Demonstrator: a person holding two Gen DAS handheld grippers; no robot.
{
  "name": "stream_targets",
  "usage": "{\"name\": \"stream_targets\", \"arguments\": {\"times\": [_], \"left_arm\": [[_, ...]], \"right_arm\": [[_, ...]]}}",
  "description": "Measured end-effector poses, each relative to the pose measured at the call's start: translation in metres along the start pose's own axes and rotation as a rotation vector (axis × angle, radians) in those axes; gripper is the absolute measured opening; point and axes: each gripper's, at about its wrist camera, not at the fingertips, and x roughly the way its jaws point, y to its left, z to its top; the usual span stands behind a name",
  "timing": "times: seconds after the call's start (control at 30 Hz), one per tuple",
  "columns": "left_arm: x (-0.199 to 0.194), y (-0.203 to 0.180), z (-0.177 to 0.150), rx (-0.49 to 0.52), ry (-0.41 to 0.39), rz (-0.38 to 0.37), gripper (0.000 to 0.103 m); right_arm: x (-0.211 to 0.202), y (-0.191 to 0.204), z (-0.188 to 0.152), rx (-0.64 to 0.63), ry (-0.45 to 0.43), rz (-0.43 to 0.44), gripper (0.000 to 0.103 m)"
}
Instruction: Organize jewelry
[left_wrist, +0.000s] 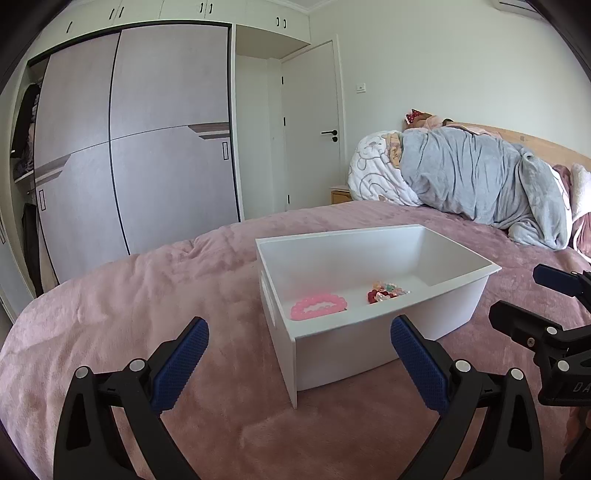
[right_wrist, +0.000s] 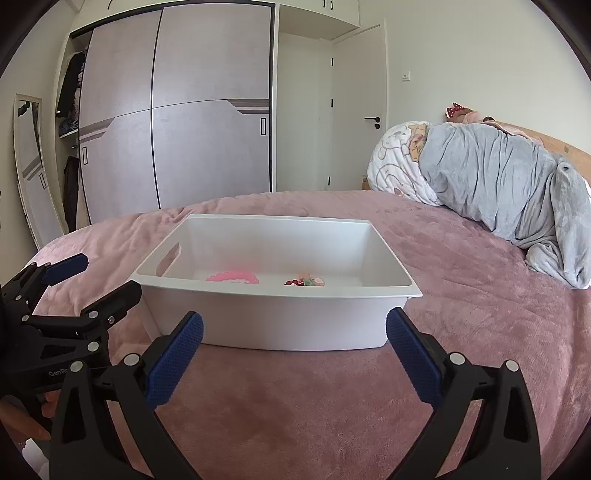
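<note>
— While we hold both claws low over the bed (left_wrist: 110, 295), what do we have in front of us?

— We have the white bin (left_wrist: 369, 332) sitting on the pink blanket, square ahead in both wrist views. Our left claw (left_wrist: 299, 363) has its blue pads spread wide with nothing between them, hovering just short of the bin's near corner.

— And our right claw (right_wrist: 293, 356)?

— Spread wide too, and holding nothing, just short of the bin's long near wall. We can also see it from the left wrist at the far right edge, beside the bin.

— Where is the jewelry?

— Inside the bin, on its floor. We see a pink beaded bracelet (left_wrist: 318, 305) lying flat toward the handle end, and a small heap of coloured pieces (left_wrist: 386, 291), red, green and pale, a little apart from it toward the middle. We cannot tell what each small piece is.

— Anything else on the bed?

— A grey quilt (left_wrist: 480, 184) is bundled against the headboard, well apart from the bin.
</note>
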Motion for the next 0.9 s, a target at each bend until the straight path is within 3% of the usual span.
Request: {"name": "stream_targets", "arguments": {"times": [0.9], "left_arm": [[0.0029, 0.0006, -0.0033, -0.028, 0.025, 0.018, 0.100]], "right_arm": [[0.0026, -0.0057, -0.0028, 0.022, 0.021, 0.001, 0.098]]}}
